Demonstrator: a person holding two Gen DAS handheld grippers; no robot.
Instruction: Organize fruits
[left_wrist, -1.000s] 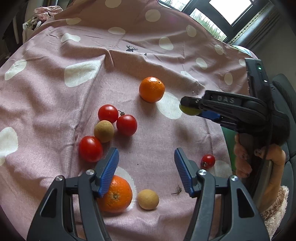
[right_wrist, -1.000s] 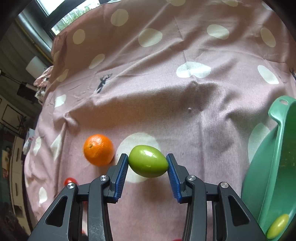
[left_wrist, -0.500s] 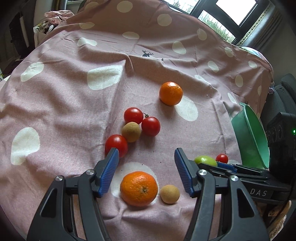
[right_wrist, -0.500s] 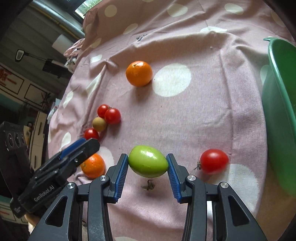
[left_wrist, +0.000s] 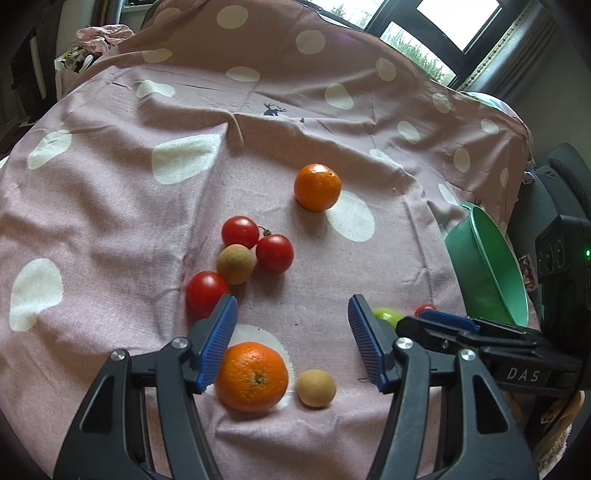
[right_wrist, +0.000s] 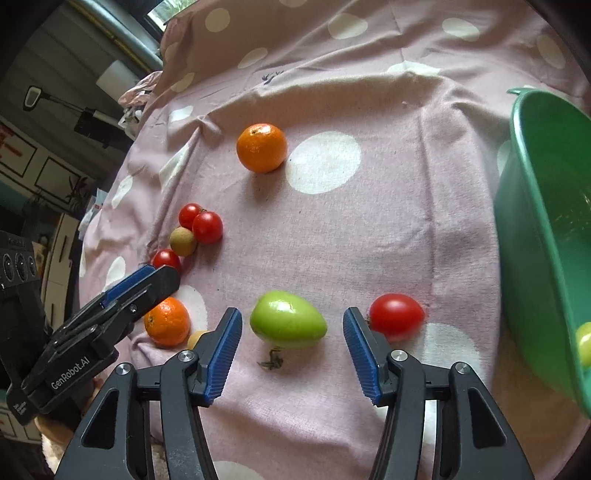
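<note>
A green tomato (right_wrist: 288, 319) lies on the pink spotted cloth (right_wrist: 369, 240) between the fingers of my right gripper (right_wrist: 291, 313). The jaws are opening and neither pad touches it. A red tomato (right_wrist: 396, 315) rests just right of it. My left gripper (left_wrist: 292, 300) hangs open over bare cloth, with an orange (left_wrist: 252, 376) and a tan longan (left_wrist: 316, 388) below its fingers. Further out sit three red tomatoes (left_wrist: 274, 253) around a second longan (left_wrist: 235, 264), and another orange (left_wrist: 317, 187). In the left wrist view the right gripper (left_wrist: 424, 321) partly hides the green tomato.
A green plastic basin (right_wrist: 535, 221) stands at the right edge of the cloth with a yellow-green fruit (right_wrist: 583, 343) inside. A dried stem (right_wrist: 271, 360) lies on the cloth below the green tomato. The cloth falls away at the left toward furniture.
My right gripper carried the green tomato to the near part of the cloth, beside the red tomato. Its jaws have spread and let it go. The left gripper stayed put.
</note>
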